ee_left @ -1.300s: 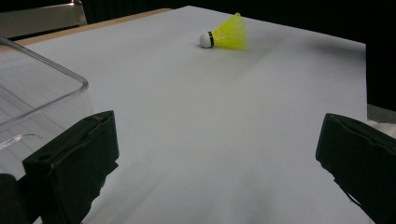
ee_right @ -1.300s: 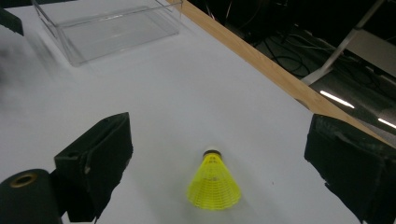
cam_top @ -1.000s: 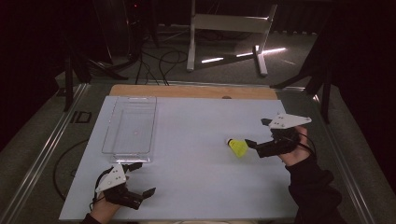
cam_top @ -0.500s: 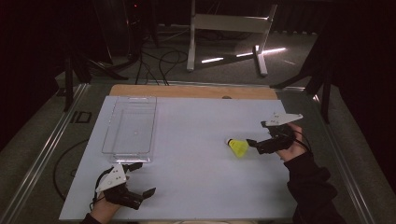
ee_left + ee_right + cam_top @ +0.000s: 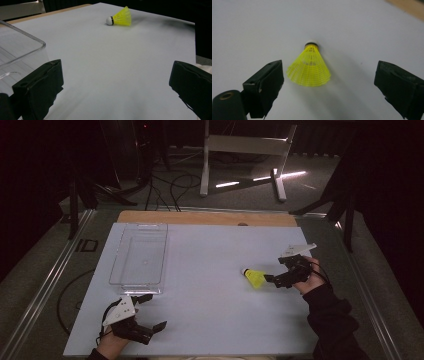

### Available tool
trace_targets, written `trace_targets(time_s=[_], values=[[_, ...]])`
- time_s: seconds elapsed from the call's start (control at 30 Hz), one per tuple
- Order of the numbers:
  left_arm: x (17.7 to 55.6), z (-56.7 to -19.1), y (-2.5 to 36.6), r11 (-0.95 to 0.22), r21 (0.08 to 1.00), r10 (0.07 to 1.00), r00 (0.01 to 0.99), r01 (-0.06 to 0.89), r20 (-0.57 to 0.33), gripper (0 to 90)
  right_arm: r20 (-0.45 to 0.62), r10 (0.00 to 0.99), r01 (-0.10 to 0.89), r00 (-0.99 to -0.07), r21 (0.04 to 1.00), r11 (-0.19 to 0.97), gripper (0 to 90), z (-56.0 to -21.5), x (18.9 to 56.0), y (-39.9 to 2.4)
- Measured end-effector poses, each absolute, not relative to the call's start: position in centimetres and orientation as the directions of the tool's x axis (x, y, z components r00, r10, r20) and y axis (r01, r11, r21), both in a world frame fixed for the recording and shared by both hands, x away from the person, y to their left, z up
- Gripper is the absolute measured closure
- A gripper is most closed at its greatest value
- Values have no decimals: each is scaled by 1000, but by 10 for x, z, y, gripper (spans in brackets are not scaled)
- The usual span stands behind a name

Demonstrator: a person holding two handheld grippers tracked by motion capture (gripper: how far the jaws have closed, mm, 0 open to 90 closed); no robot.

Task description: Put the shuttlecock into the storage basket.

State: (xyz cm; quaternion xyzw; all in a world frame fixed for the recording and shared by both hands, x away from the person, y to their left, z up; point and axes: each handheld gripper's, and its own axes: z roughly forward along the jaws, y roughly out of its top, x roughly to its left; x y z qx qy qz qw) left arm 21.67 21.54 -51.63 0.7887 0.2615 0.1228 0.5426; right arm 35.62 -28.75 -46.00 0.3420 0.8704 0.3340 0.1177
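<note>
Right gripper (image 5: 272, 280) spread wide just behind a yellow shuttlecock (image 5: 255, 278) lying on the white table top (image 5: 210, 270).

In the right gripper view the two black jaws stand far apart, holding nothing, and the shuttlecock (image 5: 309, 66) lies on its side between and just ahead of them, its open skirt toward the gripper and its white cap pointing away; neither jaw touches it. In the high view the right hand (image 5: 310, 277) comes in low from the right edge of the table, sleeve behind it, gripper pointing left at the shuttlecock. The left gripper (image 5: 150, 312) rests near the front left corner, jaws also spread and empty, with the left hand (image 5: 112, 345) at the table's near edge. A clear plastic tray (image 5: 117, 270) sits just beyond it, well apart from the shuttlecock.
</note>
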Motion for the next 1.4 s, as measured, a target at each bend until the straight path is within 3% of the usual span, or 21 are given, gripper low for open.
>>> trace_targets(time_s=[0.83,1.4], values=[[217,-517,215,-276,919,543,835,280,-92,4,80,668,591,-740,552,589,118,-507,372,-283],[217,-517,215,-278,919,541,836,281,-92,4,89,642,581,-762,531,616,326,-516,381,-275]])
